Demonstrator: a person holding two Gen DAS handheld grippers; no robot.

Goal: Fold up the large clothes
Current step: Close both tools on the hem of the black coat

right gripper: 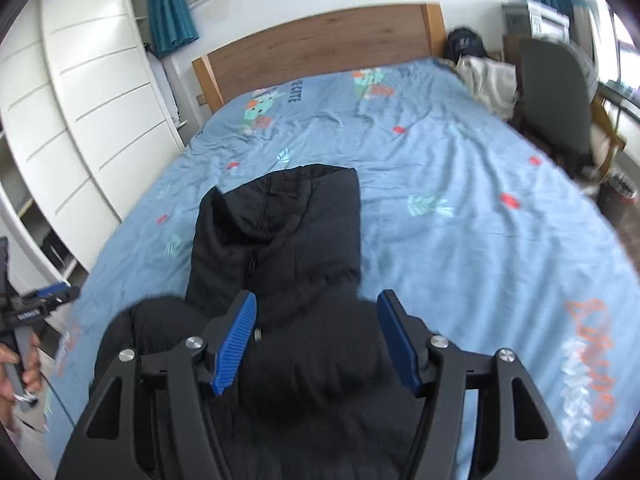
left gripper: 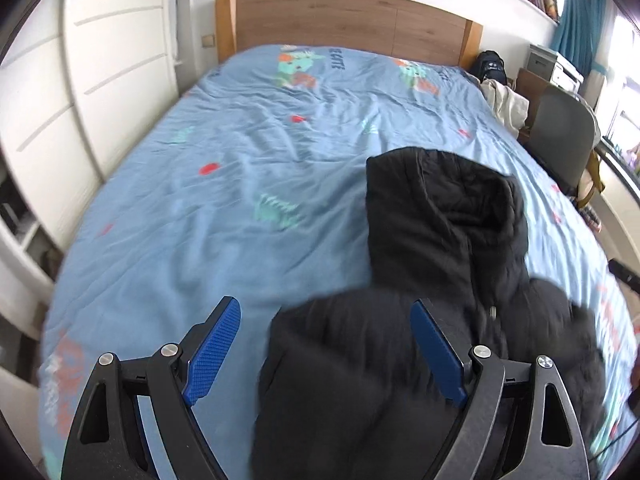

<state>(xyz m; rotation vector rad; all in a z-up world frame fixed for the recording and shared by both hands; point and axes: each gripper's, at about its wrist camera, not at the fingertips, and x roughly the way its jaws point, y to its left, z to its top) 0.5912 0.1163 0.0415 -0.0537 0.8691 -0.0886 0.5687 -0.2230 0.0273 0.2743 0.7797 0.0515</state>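
A black hooded padded jacket (left gripper: 436, 248) lies on the blue bedspread (left gripper: 224, 168), hood pointing toward the headboard. My left gripper (left gripper: 324, 306) hovers open over the jacket's left shoulder, and its blue pads (left gripper: 214, 346) touch no cloth. The right wrist view shows the same jacket (right gripper: 280, 232) with its zip running down the middle. Over the part just below the hood, my right gripper (right gripper: 317, 297) stands open, and its pads (right gripper: 236, 344) are clear of the fabric. The jacket's lower part is hidden under both grippers.
A wooden headboard (left gripper: 348, 20) closes the far end of the bed, and white wardrobe doors (left gripper: 100, 80) run along the left. A grey chair (right gripper: 556, 100), a cream cloth pile (right gripper: 488, 80) and a dark bag (left gripper: 490, 64) sit at the right side. A hand (right gripper: 28, 364) holds the other gripper at the left edge.
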